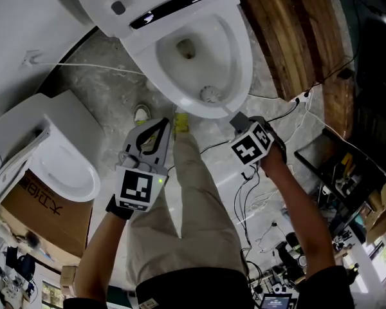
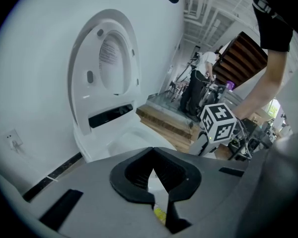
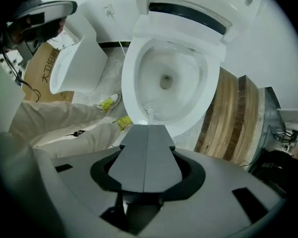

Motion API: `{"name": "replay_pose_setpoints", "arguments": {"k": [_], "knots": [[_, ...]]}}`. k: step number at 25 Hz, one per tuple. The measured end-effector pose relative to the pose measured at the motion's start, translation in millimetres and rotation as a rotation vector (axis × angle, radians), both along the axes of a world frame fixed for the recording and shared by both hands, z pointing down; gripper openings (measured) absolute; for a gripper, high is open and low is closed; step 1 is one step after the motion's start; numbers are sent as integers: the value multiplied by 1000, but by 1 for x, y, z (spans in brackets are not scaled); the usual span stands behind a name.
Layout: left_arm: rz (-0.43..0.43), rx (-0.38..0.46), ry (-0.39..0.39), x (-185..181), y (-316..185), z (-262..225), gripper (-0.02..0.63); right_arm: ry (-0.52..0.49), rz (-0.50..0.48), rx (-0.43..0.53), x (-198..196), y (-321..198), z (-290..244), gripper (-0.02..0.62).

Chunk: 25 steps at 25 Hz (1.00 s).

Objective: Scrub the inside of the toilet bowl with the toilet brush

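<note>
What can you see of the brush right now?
The brush is white, plastic by its look: a round bristle head on a thin straight handle. The head sits inside the bowl, against the front wall just under the rim, short of the drain. The handle slants up over the rim into the right gripper, whose jaws are shut on it; that gripper's view shows only a short stretch of handle.

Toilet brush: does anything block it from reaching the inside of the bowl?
Nothing visible. The toilet brush, held in the right gripper, already has its head inside the open toilet bowl, near the front rim.
</note>
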State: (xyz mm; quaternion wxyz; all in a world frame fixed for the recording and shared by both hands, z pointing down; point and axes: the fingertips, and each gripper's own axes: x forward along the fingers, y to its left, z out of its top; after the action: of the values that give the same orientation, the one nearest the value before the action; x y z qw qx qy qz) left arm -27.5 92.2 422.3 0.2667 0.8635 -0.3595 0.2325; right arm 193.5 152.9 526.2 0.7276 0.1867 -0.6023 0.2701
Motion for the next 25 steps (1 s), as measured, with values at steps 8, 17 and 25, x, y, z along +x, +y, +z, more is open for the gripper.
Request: {"name": "replay_pose_setpoints", "arguments": {"k": [8, 17, 25], "knots": [[13, -11, 9, 8, 5, 5, 17, -124, 154, -22, -24, -4, 10, 169], [21, -2, -2, 8, -2, 6, 17, -230, 263, -20, -62, -36, 31, 170], [41, -12, -4, 15, 3, 10, 17, -256, 261, 22, -87, -70, 41, 170]]}}
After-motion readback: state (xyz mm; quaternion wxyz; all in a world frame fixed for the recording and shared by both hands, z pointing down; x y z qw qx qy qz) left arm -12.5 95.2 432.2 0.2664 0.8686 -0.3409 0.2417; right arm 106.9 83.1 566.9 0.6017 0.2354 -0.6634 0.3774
